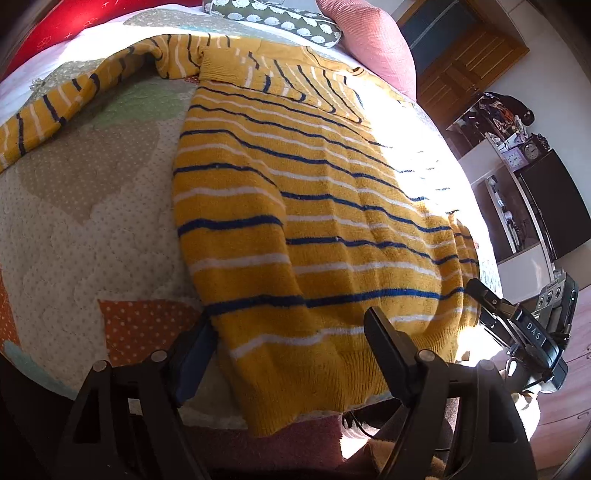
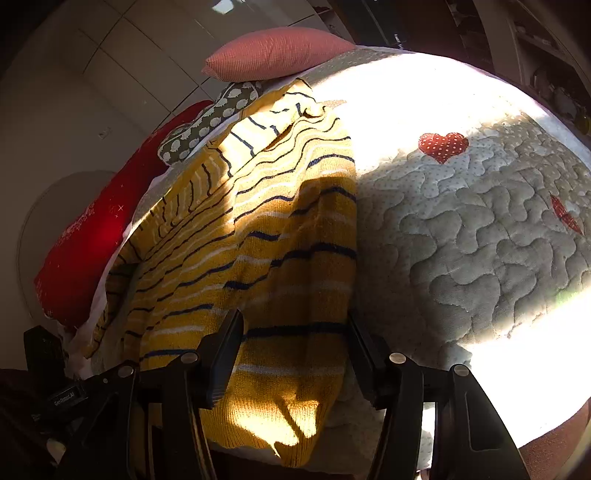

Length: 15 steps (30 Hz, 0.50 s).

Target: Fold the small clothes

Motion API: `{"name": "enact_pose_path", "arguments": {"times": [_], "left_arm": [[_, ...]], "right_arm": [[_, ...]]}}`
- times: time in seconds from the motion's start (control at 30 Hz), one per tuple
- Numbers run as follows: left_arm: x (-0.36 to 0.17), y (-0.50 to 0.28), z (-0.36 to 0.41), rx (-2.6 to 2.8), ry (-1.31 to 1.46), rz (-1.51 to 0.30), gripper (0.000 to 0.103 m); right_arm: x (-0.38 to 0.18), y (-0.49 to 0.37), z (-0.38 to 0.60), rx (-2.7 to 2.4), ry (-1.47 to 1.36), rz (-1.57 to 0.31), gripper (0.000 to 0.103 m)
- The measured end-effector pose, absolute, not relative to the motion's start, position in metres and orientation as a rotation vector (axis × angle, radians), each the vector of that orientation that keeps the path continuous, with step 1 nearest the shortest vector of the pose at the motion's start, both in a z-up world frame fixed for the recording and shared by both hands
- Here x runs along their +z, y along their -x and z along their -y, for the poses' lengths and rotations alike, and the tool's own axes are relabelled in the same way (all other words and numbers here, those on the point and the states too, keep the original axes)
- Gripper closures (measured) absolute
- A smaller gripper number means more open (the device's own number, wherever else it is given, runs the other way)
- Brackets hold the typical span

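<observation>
A yellow sweater (image 1: 295,184) with blue and white stripes lies flat on the quilted bedspread (image 1: 74,221). One sleeve (image 1: 74,99) stretches out to the left; the other is folded across the chest. My left gripper (image 1: 291,321) stands open over the hem's left part, cloth between its fingers but not pinched. My right gripper (image 1: 517,325) shows at the hem's right corner. In the right wrist view the sweater (image 2: 258,240) runs away from me, and my right gripper (image 2: 295,317) is open, its fingers astride the sweater's right edge near the hem.
A pink pillow (image 1: 369,40), a green patterned bolster (image 1: 280,18) and a red pillow (image 2: 81,251) line the far end of the bed. Shelves with a clock (image 1: 532,151) stand right of the bed. The quilt (image 2: 480,221) right of the sweater is bare, partly in bright sun.
</observation>
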<state>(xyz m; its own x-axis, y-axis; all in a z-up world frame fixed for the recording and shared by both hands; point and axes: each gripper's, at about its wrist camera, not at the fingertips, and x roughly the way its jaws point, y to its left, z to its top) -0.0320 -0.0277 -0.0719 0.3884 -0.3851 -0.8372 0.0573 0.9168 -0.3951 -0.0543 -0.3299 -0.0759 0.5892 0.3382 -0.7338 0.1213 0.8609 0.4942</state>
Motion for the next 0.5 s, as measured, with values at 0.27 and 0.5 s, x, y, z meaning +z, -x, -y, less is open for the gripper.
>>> {"name": "enact_pose_path", "arguments": {"times": [0.27,0.5], "left_arm": [[-0.051,0.036,0.018,-0.284,0.306,-1.171,0.09],[-0.044,0.055,0.007,-0.242,0.222,-1.166,0.085]], "right_arm": [[-0.062,0.07,0.339,0.208,-0.596,-0.936,0.092],[-0.069,0.093,0.342,0.188,-0.492,-1.035,0.089]]}}
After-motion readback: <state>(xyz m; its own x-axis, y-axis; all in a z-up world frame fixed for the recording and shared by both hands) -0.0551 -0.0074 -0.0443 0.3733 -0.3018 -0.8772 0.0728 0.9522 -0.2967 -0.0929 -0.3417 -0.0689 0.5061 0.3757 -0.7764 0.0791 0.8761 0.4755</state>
